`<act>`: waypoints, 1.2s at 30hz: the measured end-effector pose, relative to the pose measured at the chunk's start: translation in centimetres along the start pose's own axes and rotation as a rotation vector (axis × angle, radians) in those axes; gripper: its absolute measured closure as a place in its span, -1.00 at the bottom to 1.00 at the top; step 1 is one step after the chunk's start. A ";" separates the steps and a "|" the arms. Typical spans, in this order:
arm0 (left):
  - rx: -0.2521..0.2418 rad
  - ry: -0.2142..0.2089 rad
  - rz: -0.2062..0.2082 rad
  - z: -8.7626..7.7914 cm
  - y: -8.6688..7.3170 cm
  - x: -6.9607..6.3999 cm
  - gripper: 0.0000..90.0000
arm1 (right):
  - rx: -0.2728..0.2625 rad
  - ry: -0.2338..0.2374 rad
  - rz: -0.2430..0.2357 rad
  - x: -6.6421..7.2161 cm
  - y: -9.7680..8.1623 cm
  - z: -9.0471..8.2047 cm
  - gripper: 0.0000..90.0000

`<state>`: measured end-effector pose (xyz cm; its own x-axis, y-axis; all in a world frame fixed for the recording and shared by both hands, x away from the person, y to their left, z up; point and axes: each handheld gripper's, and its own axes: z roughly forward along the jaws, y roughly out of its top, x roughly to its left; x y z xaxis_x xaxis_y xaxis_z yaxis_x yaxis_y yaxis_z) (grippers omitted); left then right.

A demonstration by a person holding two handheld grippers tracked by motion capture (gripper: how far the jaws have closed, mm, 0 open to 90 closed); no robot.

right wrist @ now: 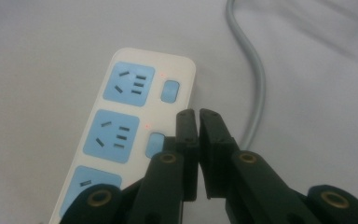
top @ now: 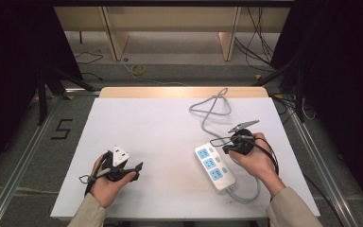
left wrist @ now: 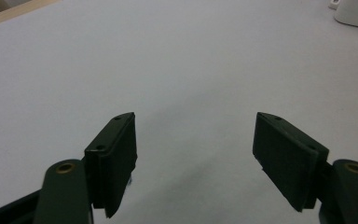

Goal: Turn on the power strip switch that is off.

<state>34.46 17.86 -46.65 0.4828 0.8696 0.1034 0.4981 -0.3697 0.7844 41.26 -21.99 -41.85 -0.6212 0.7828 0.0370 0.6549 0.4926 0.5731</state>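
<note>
A white power strip with blue sockets lies on the white table, right of the middle. My right gripper is shut with nothing between its jaws, and its tips are at the strip's right edge. In the right gripper view, the right gripper is just above the strip, beside the second blue switch; whether it touches I cannot tell. My left gripper rests at the front left. In its own view, the left gripper is open wide over bare table.
The strip's grey cable curls out from its near end and loops at the back of the table; it also runs past the strip. A small white piece shows at the left gripper. Dark floor and cables surround the table.
</note>
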 end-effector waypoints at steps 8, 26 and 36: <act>0.001 -0.001 0.000 0.0 0.0 0.0 -0.33 | -0.021 -0.005 0.014 -0.6 -1.0 -0.6 0.82; 0.009 -0.003 0.001 0.1 -0.1 0.0 -0.33 | -0.116 0.003 0.064 -2.7 -4.8 -1.6 0.49; 0.014 -0.005 -0.001 0.2 -0.2 0.1 -0.32 | -0.169 -0.009 0.068 -2.9 -6.8 -1.7 0.30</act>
<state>34.52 17.96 -46.92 0.4859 0.8683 0.0998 0.5083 -0.3736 0.7759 37.83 -28.24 -44.42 -0.5739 0.8157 0.0733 0.6129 0.3684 0.6990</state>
